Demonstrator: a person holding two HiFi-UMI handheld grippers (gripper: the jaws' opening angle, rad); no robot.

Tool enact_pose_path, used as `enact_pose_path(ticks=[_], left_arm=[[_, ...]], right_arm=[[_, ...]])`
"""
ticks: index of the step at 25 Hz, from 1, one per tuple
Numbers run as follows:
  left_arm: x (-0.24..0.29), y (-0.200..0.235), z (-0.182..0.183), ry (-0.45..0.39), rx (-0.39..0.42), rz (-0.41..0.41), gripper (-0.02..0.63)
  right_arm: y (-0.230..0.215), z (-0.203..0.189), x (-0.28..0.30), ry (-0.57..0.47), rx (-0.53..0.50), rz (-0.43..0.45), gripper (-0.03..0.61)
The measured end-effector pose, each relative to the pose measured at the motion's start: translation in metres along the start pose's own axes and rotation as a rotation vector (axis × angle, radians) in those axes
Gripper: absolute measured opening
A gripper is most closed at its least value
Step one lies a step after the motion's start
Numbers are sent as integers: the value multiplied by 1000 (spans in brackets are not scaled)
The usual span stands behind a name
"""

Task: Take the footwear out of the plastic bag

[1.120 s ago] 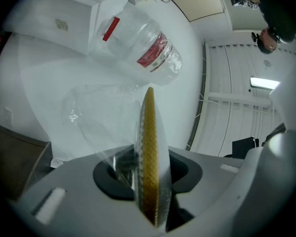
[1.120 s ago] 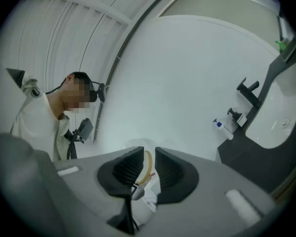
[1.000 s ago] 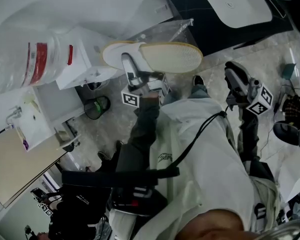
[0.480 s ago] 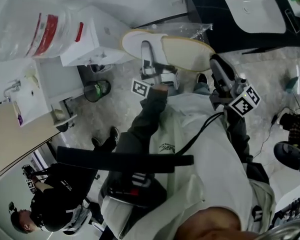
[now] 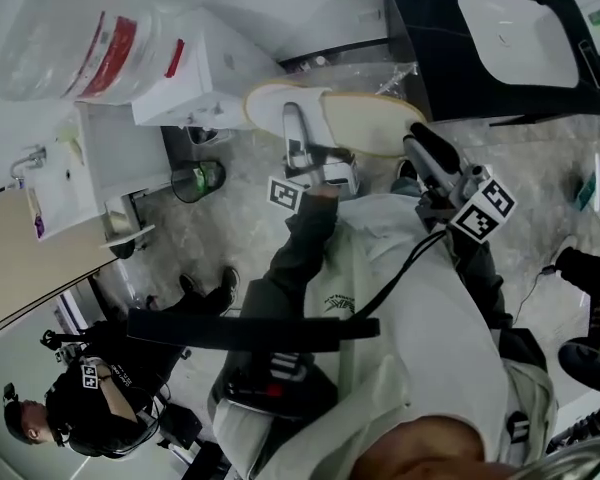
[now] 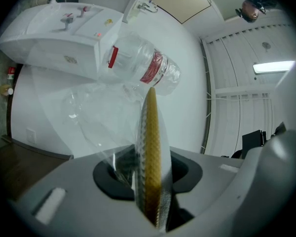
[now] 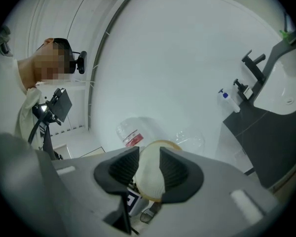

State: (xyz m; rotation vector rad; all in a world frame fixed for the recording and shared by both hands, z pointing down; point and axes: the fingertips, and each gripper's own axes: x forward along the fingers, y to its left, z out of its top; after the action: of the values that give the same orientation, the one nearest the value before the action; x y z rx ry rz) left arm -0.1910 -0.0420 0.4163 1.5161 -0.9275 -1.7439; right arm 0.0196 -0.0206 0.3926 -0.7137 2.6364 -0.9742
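A white slipper with a tan sole (image 5: 350,120) hangs in the air, partly wrapped in a clear plastic bag (image 5: 392,72). My left gripper (image 5: 293,120) is shut on it from below, near its heel end. In the left gripper view the sole (image 6: 151,147) stands edge-on between the pads, with the bag's film (image 6: 89,117) trailing left. My right gripper (image 5: 416,142) sits at the slipper's other end, its jaws opening. In the right gripper view the slipper's rounded end (image 7: 150,181) shows in the gap of that gripper (image 7: 149,167).
A large water bottle (image 5: 80,38) lies on a white dispenser (image 5: 215,68) at the upper left. A black counter with a white basin (image 5: 520,28) fills the upper right. A green bin (image 5: 198,180) stands on the floor. A person in black (image 5: 110,408) is at the lower left.
My right gripper has swung left, from well clear of the slipper up to its end, and its jaws have spread. My left gripper keeps its hold on the slipper.
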Motion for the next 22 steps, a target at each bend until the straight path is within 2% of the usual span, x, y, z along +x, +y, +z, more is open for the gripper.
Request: enact_pose_path(ticks=[6, 18, 22], left_arm=[[-4, -4, -3, 0, 5, -2, 107], [-15, -9, 7, 36, -4, 46, 107], [-15, -9, 14, 53, -23, 60, 107]], right_arm=[[-3, -4, 0, -1, -4, -61, 103], [9, -23, -3, 5, 21, -122, 97], [17, -29, 2, -12, 32, -118, 34]])
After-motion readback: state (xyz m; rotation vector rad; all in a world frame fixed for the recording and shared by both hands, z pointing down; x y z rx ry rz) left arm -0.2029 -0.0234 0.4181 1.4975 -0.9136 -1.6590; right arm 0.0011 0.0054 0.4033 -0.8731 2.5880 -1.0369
